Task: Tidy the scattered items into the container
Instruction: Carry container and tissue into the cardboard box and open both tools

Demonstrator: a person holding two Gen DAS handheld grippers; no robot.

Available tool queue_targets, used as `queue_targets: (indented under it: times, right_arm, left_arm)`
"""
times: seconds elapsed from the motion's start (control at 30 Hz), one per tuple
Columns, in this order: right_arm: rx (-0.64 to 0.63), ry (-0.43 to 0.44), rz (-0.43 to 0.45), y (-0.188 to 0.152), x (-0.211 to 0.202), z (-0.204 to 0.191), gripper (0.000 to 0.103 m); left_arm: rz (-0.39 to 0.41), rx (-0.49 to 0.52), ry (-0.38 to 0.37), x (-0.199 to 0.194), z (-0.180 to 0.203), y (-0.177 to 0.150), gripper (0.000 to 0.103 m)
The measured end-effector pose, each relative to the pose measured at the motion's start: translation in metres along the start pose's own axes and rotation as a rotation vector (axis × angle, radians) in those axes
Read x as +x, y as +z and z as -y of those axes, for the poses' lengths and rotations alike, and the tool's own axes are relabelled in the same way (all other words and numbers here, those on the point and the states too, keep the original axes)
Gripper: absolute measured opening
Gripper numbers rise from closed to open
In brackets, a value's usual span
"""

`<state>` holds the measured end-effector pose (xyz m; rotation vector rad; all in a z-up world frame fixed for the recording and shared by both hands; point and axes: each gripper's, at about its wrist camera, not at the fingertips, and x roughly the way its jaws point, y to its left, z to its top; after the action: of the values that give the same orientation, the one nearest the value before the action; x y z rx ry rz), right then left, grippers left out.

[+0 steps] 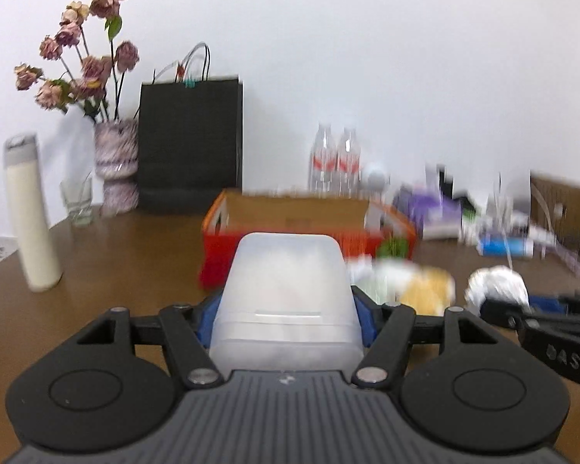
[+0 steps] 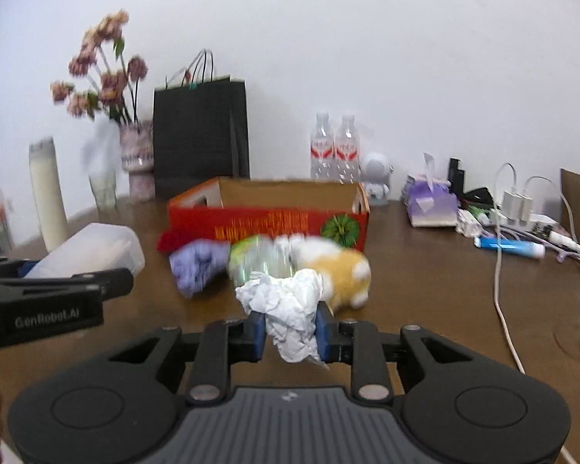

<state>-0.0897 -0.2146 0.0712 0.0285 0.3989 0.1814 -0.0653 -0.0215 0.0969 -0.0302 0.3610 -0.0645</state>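
My left gripper (image 1: 284, 319) is shut on a translucent white plastic box (image 1: 288, 301) and holds it above the table, in front of the red cardboard box (image 1: 220, 247). My right gripper (image 2: 290, 332) is shut on a crumpled white paper ball (image 2: 286, 305); the ball also shows in the left wrist view (image 1: 497, 284). On the table before the open red cardboard box (image 2: 266, 224) lie a purple cloth (image 2: 197, 266), a clear plastic bottle with a green label (image 2: 259, 263) and an orange-and-white plush toy (image 2: 340, 270). The plastic box also shows at the left of the right wrist view (image 2: 92, 251).
A black paper bag (image 1: 189, 143), a vase of dried flowers (image 1: 116, 162), a glass (image 1: 77, 201) and a white tumbler (image 1: 29, 212) stand at the back left. Two water bottles (image 2: 334, 150), a tissue pack (image 2: 431, 201), chargers with cables (image 2: 516, 201) and a blue tube (image 2: 508, 247) sit at the back right.
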Motion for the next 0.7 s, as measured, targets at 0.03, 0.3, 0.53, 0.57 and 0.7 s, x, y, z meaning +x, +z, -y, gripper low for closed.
queue_targets:
  times: [0.03,0.3,0.53,0.57,0.7]
  right_arm:
    - [0.006,0.011,0.011,0.013,0.005,0.006,0.024]
    - [-0.036,0.061,0.026,0.161,0.107,0.052,0.025]
    - [0.043,0.081,-0.258,0.228,0.284,0.078,0.025]
    - [0.049,0.083,-0.296,0.225,0.305,0.077,0.025]
    - [0.039,0.092,-0.443,0.199,0.377,0.061,0.025]
  left_arm:
    - [0.007,-0.006,-0.010,0.007,-0.005,0.015,0.067]
    - [-0.091,-0.043,0.006,0.159,-0.039,0.152,0.067]
    - [-0.363,-0.060,0.066,0.324,-0.052,0.158,0.067]
    - [-0.410,-0.054,0.060,0.344,-0.052,0.151,0.067]
    - [-0.500,0.033,0.109,0.392,-0.046,0.128,0.067]
